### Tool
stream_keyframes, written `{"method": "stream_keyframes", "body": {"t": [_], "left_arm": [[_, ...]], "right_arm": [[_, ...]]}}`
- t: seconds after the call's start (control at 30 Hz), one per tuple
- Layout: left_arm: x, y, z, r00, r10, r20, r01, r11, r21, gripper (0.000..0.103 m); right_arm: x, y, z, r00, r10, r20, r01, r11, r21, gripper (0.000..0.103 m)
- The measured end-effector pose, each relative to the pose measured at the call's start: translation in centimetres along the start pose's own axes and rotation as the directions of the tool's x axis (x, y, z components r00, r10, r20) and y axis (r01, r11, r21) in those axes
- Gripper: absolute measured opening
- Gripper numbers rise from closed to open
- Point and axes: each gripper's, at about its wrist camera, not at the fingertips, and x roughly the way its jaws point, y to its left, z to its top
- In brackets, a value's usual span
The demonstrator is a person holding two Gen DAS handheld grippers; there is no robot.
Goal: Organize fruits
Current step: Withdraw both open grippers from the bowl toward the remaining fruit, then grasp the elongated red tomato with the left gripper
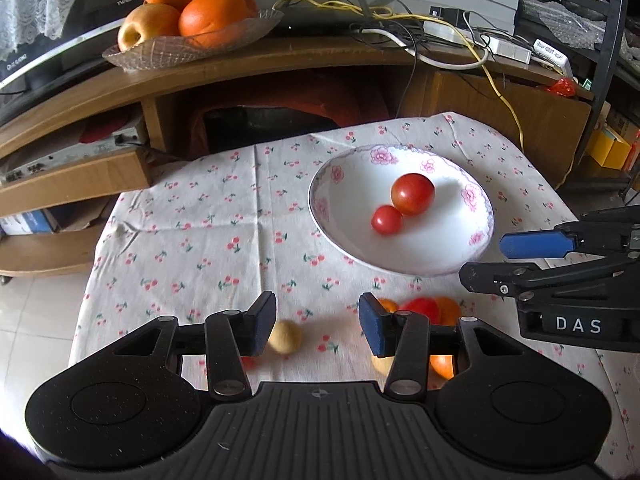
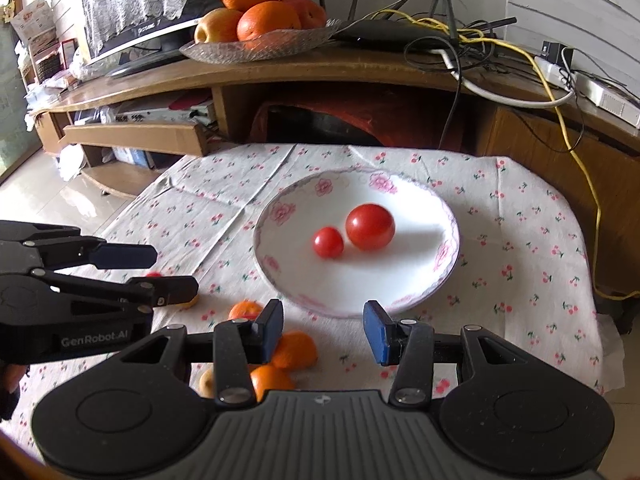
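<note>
Landmark: white ceramic plate with pink flower rim (image 2: 280, 216), sitting mid-table; all places below are given from it.
On the plate: large red tomato (image 2: 370, 227) and small red tomato (image 2: 328, 242), touching, near the centre.
Loose fruit: cluster of small orange mandarins (image 2: 294, 350) on the near side of the plate, just off its rim; a small round tan fruit (image 1: 285, 337) further to the plate's near-left. Other pieces sit under the tools, kind unclear.
Left gripper (image 1: 318, 322): fingers apart, nothing between them, hovering over the tan fruit on the plate's near-left.
Right gripper (image 2: 324, 330): fingers apart, empty, over the plate's near rim with the mandarins just below its left finger.
Step in hand: probably picking the next loose fruit for the plate.
Doing it well: straddle one fruit at its widest, close gently since round fruit rolls, lift clear of the rim, set down beside the tomatoes without knocking them.
Surface: cream cherry-print tablecloth (image 2: 520, 248), creased, soft; fruit may roll along folds.
Room: wooden TV stand (image 2: 360, 68) beyond the plate, carrying a clear glass dish of oranges and an apple (image 2: 260, 46), a router and tangled cables; tiled floor to the plate's left.
</note>
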Motion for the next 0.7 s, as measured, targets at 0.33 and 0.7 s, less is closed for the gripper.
{"method": "stream_keyframes", "body": {"t": [0.33,0.7], "left_arm": [[-0.8,1.8,-2.5,0.999,0.006,-0.035,-0.006,1.000,-0.001,0.057],[0.5,4.3,-3.1,0.997,0.064,-0.048,-0.065,0.998,-0.027,0.057]], "right_arm": [[-0.2,1.0,-2.4,0.998,0.020,-0.066,-0.021,1.000,-0.008,0.045],[0.8,1.1,-3.3,0.994,0.022,-0.107,-0.024,1.000,-0.019,0.045]]}}
